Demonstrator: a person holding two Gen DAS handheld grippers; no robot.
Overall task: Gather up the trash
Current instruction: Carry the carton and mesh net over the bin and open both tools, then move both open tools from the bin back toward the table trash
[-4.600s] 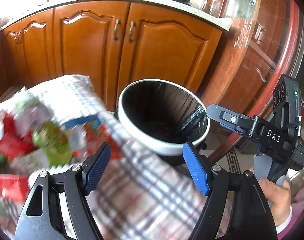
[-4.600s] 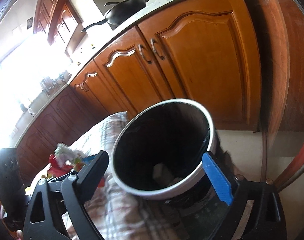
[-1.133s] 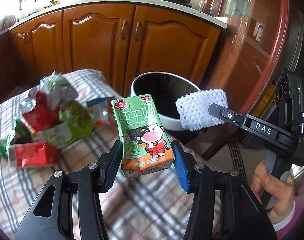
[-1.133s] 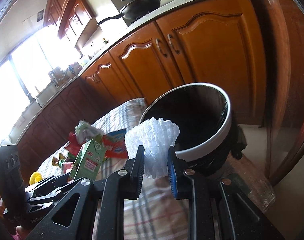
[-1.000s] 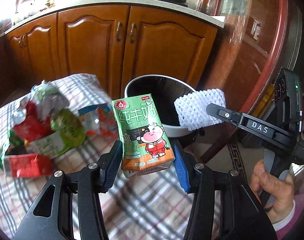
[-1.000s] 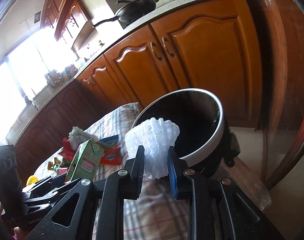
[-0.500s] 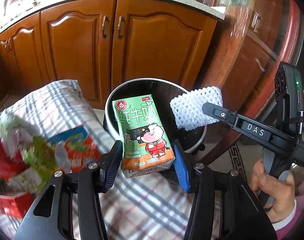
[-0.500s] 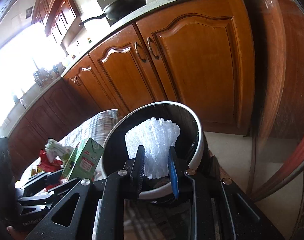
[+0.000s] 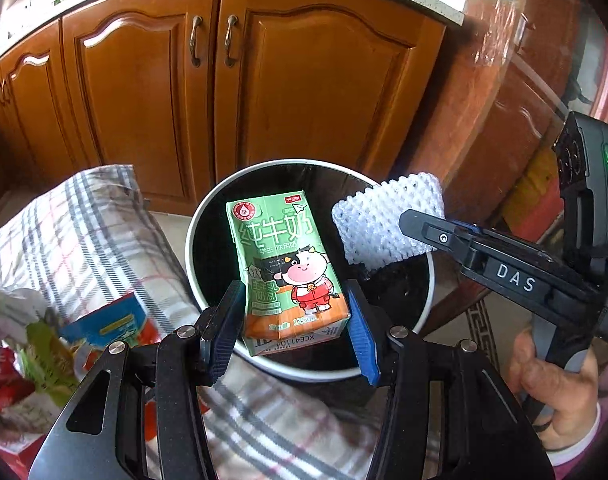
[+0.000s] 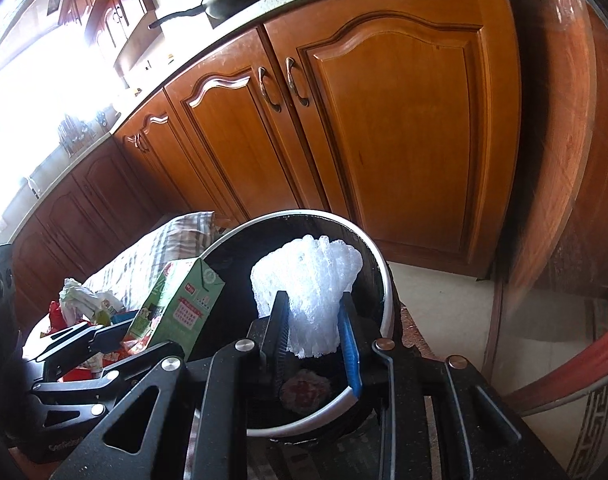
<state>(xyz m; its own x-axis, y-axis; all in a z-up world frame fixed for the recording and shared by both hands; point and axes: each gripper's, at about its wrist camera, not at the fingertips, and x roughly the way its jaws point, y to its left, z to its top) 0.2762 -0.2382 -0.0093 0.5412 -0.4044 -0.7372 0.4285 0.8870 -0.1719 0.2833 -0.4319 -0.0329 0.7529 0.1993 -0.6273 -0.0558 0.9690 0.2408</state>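
My left gripper [image 9: 290,320] is shut on a green milk carton [image 9: 288,268] and holds it above the mouth of the round white-rimmed bin [image 9: 200,220] with a black liner. My right gripper [image 10: 313,320] is shut on a white foam net [image 10: 307,284] and holds it over the same bin [image 10: 385,276]. The foam net [image 9: 387,220] and the right gripper [image 9: 423,226] also show in the left wrist view, right of the carton. The carton [image 10: 180,304] shows left of the net in the right wrist view.
A checked cloth [image 9: 84,232] covers the surface left of the bin, with several wrappers [image 9: 44,340] lying on it. Wooden cabinet doors [image 9: 304,80] stand behind the bin. A patterned rug [image 10: 595,420] lies on the floor to the right.
Both grippers have moved with their loads from beside the table to above the bin's mouth. The wrappers have slid to the left edge of the left wrist view.
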